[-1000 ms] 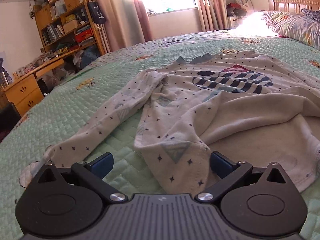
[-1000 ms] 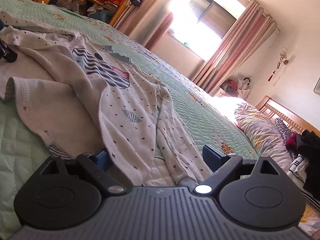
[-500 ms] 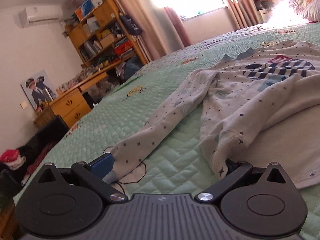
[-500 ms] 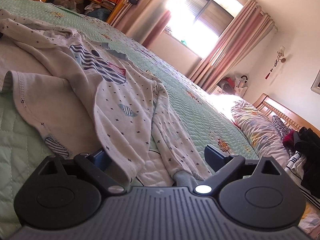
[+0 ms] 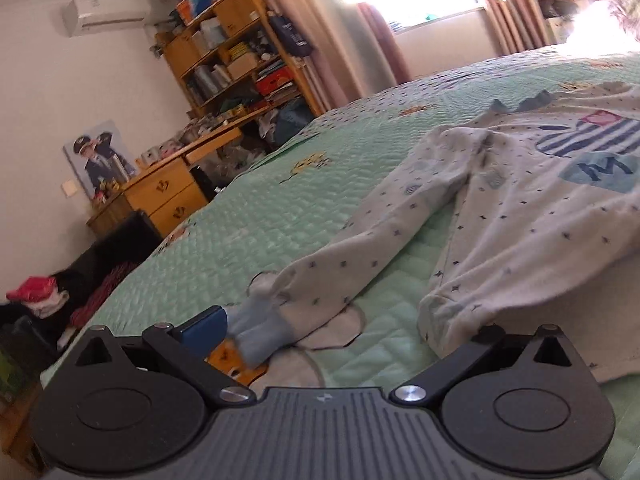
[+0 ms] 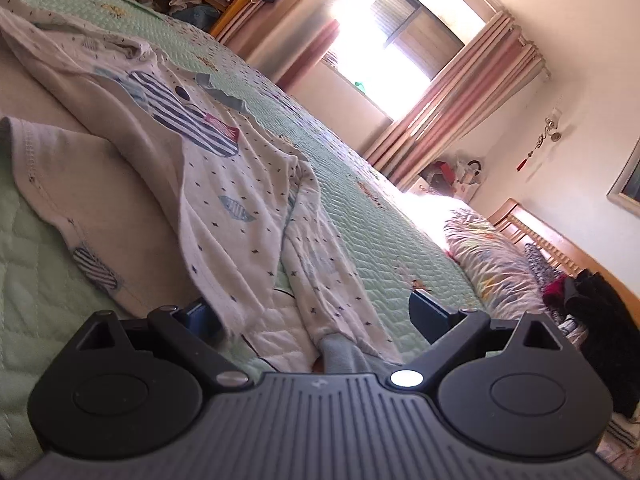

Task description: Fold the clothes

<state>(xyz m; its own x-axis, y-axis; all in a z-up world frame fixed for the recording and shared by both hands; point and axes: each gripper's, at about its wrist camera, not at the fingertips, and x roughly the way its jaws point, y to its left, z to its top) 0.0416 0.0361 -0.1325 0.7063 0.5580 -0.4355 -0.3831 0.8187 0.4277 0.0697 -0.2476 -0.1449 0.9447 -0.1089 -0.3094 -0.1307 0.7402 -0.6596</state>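
On the bed (image 5: 280, 208) the shirt (image 5: 520, 216) lay spread, unfolded. Both grippers (image 5: 348, 320) (image 6: 308, 312) gaped beside its sleeve cuffs (image 5: 256, 332), likely to grab them.

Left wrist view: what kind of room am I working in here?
Most likely a lived-in home bedroom. The white shirt lies on a bed with a green quilted cover, there is a pillow by a wooden headboard, and a cluttered wooden bookshelf stands over a desk.

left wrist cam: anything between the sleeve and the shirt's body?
Only a bare strip of green quilt separates the sleeve from the shirt's body, seen in the left wrist view.
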